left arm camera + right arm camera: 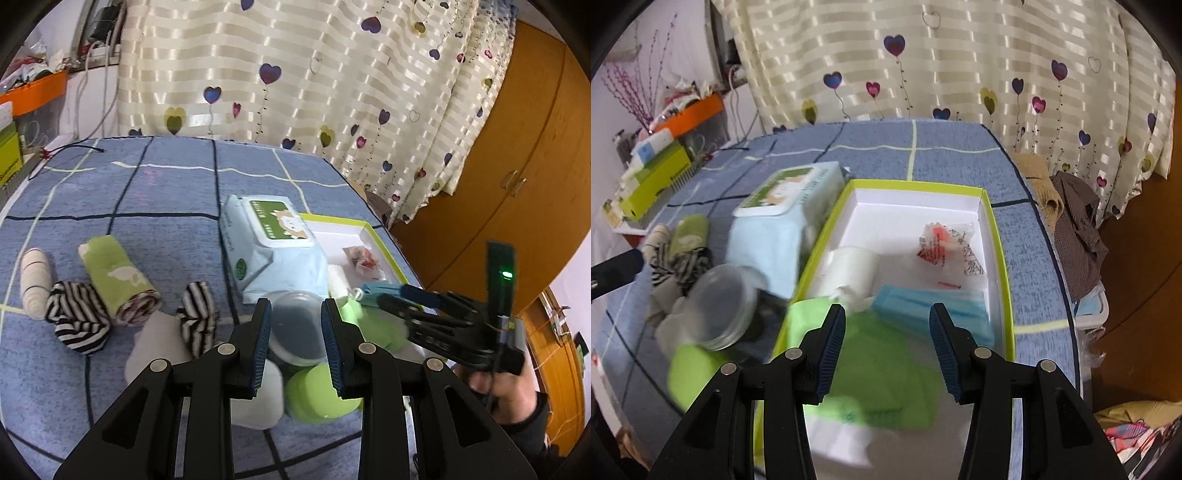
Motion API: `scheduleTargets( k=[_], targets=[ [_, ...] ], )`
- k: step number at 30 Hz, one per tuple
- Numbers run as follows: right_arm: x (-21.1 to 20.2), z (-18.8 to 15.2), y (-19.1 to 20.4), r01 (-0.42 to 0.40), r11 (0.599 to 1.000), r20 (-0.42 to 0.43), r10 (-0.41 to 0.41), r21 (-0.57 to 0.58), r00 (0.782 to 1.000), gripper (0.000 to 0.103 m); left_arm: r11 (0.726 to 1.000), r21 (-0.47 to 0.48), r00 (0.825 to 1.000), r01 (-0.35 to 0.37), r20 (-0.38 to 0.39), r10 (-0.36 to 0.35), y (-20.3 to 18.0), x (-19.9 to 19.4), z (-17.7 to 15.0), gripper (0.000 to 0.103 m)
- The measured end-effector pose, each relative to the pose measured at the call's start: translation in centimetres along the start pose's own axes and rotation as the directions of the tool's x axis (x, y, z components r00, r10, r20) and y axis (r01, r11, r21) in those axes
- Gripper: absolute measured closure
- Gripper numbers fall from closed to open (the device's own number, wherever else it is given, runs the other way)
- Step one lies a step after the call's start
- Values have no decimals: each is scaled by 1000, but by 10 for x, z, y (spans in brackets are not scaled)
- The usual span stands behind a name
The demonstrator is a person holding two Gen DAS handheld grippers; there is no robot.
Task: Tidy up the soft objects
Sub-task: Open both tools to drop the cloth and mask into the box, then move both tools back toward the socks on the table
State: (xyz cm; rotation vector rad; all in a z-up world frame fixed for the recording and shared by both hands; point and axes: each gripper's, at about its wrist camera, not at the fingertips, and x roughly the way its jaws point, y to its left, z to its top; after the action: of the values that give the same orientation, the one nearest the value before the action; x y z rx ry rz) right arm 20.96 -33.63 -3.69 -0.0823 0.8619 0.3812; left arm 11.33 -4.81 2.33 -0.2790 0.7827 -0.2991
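Currently, box (995, 236) is holding mask (923, 306), green cloth (882, 354); striped socks (79, 317), towel roll (118, 280) are lying outside. Left tongs (295, 332) are pinching clear jar (295, 325); right tongs (888, 332) are spread, empty.

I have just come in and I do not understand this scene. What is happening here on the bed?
A person holds a gripper in each hand and sorts soft things into a box with a green rim. The left gripper holds a clear jar between its fingers, beside the box. The right gripper hangs open over a green cloth in the box, near a blue mask. Rolled socks and a wipes pack lie outside.
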Motion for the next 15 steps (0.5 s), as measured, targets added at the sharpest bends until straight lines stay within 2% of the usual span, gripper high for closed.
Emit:
scheduleTargets(
  k=[7, 15],
  targets=[
    [-48, -12, 31, -38, 999, 71, 39, -21, 997, 53, 999, -39, 1000, -20, 21, 21, 21, -23, -18, 74],
    [-77, -25, 72, -78, 995, 100, 84, -67, 991, 53, 998, -64, 999, -29, 24, 30, 35, -44, -38, 74]
  ],
)
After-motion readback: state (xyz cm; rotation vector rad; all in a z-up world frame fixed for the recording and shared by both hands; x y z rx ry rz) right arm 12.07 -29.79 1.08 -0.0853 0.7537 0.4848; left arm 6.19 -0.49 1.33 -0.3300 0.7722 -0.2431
